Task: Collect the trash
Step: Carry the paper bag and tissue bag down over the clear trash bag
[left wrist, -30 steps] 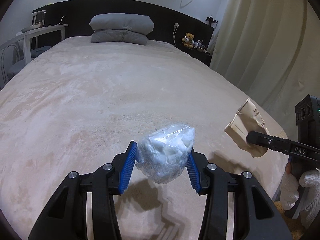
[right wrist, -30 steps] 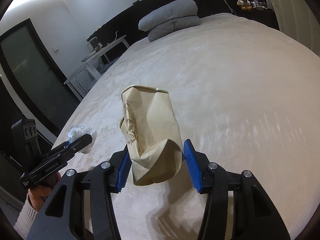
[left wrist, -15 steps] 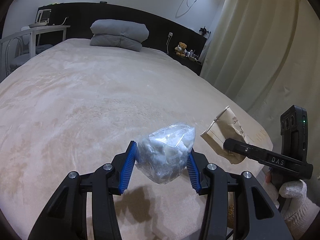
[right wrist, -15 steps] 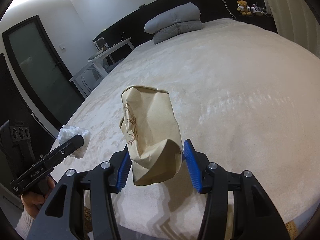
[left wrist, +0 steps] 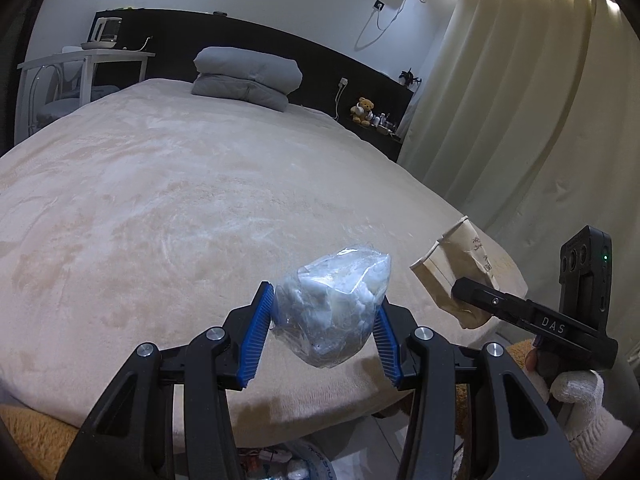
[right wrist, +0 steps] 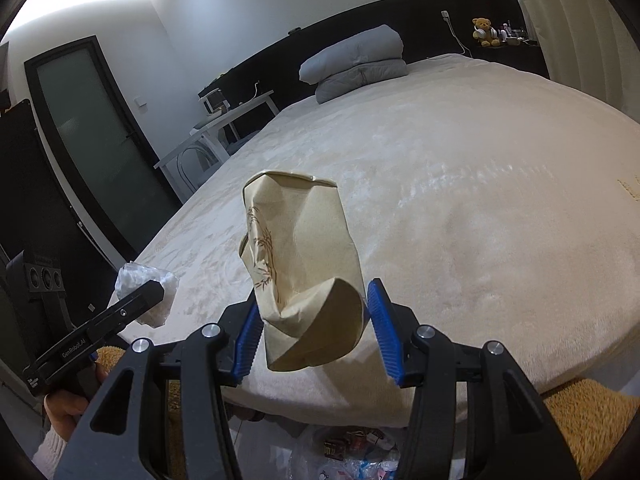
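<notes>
Both pieces of litter are off the bed (left wrist: 160, 208): left tool (left wrist: 322, 330) pinching a plastic wad (left wrist: 332, 304), right tool (right wrist: 314, 330) pinching a paper bag (right wrist: 304, 264), trash bag (right wrist: 344, 456) waiting below.

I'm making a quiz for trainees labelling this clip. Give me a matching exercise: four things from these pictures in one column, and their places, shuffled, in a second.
Things:
1. clear plastic wad
2. crumpled paper bag
3. folded grey duvet
4. teddy bear

Places:
A. at the head of the bed
B. between the left tongs
C. on the dark shelf beside the curtain
D. between the right tongs

Pairs: 1-B, 2-D, 3-A, 4-C
</notes>
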### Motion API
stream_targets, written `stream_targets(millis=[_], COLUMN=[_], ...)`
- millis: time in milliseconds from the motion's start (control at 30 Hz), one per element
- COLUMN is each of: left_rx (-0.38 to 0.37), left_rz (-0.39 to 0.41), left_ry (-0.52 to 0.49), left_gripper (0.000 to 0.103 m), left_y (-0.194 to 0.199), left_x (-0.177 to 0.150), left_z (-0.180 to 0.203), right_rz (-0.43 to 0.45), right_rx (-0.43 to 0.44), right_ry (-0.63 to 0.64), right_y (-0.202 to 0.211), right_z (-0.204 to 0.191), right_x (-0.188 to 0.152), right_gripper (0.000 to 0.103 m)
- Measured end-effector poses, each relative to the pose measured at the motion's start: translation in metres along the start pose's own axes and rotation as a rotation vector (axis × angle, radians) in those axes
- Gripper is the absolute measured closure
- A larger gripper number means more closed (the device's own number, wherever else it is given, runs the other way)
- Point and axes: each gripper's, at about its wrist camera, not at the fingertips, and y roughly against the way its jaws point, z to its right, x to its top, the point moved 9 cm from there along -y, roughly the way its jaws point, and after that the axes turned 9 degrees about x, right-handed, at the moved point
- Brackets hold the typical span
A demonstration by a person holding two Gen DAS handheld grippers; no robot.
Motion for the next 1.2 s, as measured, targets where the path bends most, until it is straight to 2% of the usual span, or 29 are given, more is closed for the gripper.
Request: stream_targets(millis=[533,933,1067,1200], left_rx=[-0.012,-0.009,-0.009,0.003], left_rz=[0.014,-0.071,-0.117,-0.202], left_ry=[-0.008,0.025,0.043,0.070], left_gripper=[0.057,0.057,0.057,0.057], left_y=[0.051,0.057,0.051,0.037], left_x=[-0.047,-0.082,-0.089,-0.107], left_z=[0.013,0.011,0.011,0.011], right_rz=[0.012,-0.071,-0.130,-0.189], right_rx=[0.044,0.029,0.006,0.000], right_ry=[0.038,0.005,-0.020,-0.049], right_y=[0.045,0.039,0.029,0.021], right_z=[-0.036,-0.044,-0.041,-0.040], right_x=[-0.057,-0.090,-0.104,-0.119], right_gripper=[0.052,0.052,0.052,0.052])
